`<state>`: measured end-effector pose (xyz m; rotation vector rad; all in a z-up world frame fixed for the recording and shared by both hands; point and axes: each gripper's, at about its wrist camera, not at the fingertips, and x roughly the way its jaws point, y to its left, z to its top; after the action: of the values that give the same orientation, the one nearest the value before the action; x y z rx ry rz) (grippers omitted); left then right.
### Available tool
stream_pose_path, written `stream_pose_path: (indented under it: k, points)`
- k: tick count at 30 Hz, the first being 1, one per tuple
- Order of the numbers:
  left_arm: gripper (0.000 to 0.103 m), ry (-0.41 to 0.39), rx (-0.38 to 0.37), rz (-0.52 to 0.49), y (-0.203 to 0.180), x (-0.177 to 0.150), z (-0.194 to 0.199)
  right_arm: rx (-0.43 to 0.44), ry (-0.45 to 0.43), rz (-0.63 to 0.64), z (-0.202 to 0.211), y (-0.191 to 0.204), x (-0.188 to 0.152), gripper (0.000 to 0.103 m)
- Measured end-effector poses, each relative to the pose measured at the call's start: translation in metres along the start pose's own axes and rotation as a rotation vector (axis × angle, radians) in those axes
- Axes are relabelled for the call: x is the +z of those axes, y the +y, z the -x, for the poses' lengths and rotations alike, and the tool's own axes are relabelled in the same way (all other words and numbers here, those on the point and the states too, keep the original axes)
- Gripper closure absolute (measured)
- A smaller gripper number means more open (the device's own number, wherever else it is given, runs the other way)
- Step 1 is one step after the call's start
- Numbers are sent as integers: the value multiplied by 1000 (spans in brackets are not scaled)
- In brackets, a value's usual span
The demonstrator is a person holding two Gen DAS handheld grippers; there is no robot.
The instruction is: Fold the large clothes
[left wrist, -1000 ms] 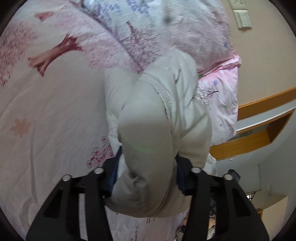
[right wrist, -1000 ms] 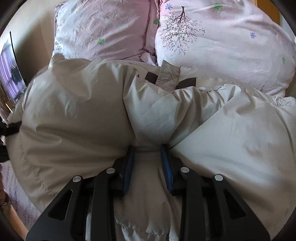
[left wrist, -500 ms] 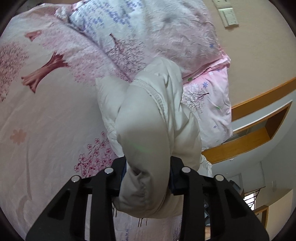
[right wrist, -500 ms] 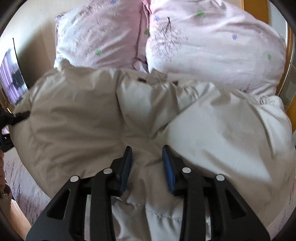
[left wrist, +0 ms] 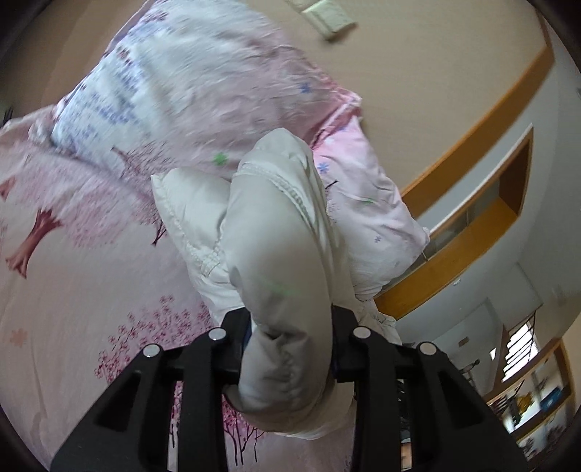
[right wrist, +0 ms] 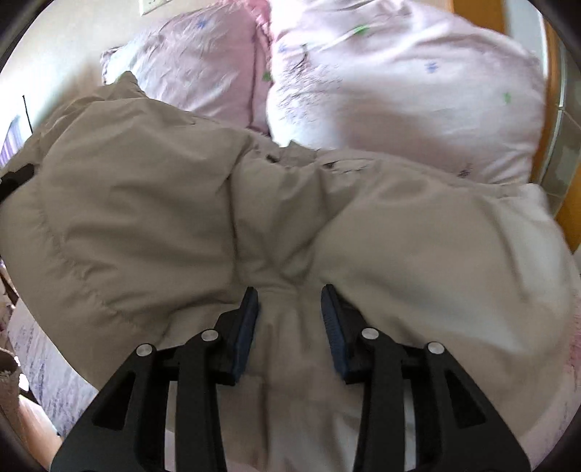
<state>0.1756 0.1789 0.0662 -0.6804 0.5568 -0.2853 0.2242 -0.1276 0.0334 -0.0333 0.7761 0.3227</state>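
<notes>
left claw (left wrist: 290,341) tilted down, pinching padded beige jacket (left wrist: 279,261); right claw (right wrist: 289,319) steeper, likewise pinching it

ahead: pillows (right wrist: 399,90) block | left: bedsheet (left wrist: 72,290) open

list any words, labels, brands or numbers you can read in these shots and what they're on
None can be read in either view.
The beige padded jacket shows no visible label or brand.
The pink bedding and pillows carry only printed trees and flowers, no letters.
The wall plate is plain and blurred.
The shelf items at the far right are too small and blurred to read.
</notes>
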Motion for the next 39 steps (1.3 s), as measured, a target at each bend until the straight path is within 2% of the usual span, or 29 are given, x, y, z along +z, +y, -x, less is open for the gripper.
stream_pose_path:
  k: [3,7,12,15,16,18,20,24,27,33,35,39]
  points:
    - [72,-8,-12,-50,-19,0,-3,-24,58,27,-17,1,-3,62]
    - [72,-16,-30,-125,-48,-3,-11,-46,73,56,-33,8,-2,62]
    - [72,-24,-67,-223,-90,-11,-23,39,71,2,-32,-6,1,63]
    - [72,-33,-68,-290,-116,-17,-29,96,-9,-70,5,-29,-6,62]
    - [72,-31,-68,-312,-124,-19,-32,84,-41,-77,18,-35,-9,62]
    - [72,-27,-71,-367,-143,-26,-40,50,-99,-105,44,-55,-16,53]
    - [72,-16,-83,-412,-160,-33,-49,17,-146,-163,69,-83,-22,49]
    - [71,32,-110,-527,-201,-59,-75,-63,-195,-287,97,-138,-27,44]
    - [71,83,-133,-611,-230,-82,-102,-72,-210,-422,113,-187,-34,44]
    - [69,151,-134,-791,-272,-138,-150,-23,-222,-579,136,-248,-52,44]
    - [67,154,-115,-871,-281,-159,-161,30,-220,-619,140,-264,-52,44]
    - [62,140,-51,-1087,-295,-210,-182,192,-218,-681,147,-290,-45,44]
